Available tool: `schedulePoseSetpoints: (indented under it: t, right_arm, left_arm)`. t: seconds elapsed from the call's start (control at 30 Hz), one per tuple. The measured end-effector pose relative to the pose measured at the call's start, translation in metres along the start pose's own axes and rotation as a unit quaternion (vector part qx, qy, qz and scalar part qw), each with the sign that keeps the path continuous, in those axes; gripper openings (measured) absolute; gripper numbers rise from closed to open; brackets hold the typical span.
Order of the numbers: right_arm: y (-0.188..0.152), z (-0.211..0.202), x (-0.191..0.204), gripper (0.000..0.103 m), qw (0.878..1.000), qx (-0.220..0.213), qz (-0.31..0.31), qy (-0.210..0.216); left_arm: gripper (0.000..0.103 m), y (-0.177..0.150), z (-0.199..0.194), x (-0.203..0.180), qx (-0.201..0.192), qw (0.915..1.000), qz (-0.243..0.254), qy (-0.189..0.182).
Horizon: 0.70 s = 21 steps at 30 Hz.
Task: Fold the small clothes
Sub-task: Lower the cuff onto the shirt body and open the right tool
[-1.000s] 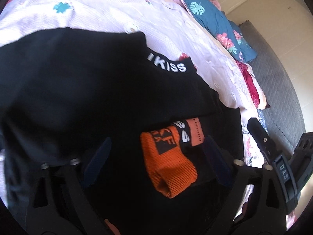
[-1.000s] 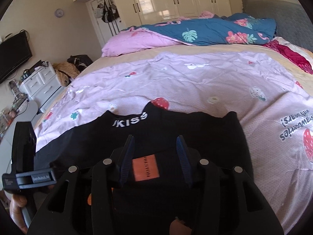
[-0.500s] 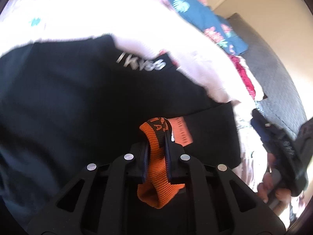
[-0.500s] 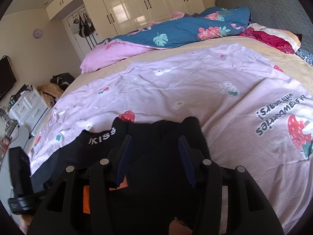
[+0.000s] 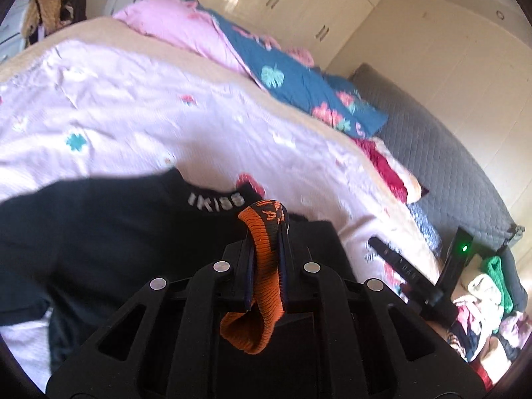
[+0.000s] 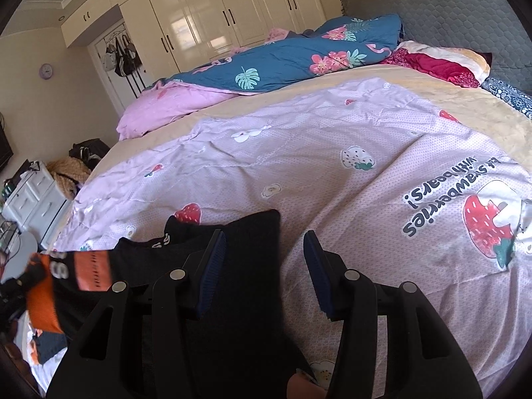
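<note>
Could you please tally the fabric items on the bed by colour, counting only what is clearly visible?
Black garment: 1
Orange sock: 1
Lilac strawberry sheet: 1
Blue floral quilt: 1
Pink quilt: 1
Red blanket: 1
Total: 6

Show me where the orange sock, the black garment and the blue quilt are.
orange sock (image 5: 266,259): left wrist view, ribbed part between the jaws.
black garment (image 5: 99,219): left wrist view, flat body.
blue quilt (image 6: 282,56): right wrist view, middle of the top.
</note>
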State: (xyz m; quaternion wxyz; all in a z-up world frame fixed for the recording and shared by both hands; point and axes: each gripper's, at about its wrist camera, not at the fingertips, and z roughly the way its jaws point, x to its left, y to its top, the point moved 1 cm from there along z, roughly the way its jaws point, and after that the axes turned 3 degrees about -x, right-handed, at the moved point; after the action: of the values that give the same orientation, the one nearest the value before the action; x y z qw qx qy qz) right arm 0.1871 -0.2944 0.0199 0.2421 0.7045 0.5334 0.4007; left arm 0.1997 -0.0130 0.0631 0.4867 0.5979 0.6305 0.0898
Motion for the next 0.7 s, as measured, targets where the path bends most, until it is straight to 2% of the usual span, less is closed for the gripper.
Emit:
schedulePoseSetpoints:
  t: [0.2, 0.7]
  right_arm:
    - [-0.001, 0.000, 0.003, 0.047, 1.000, -0.001, -0.011, -0.002]
    - [-0.008, 0.006, 0.025, 0.047, 0.998, 0.013, -0.059, 0.006]
  left_arm:
    - [0.005, 0.006, -0.017, 0.018, -0.019, 0.9993, -0.011, 0.030]
    - [0.005, -0.009, -0.005, 0.066, 0.026, 0.9957, -0.064, 0.062]
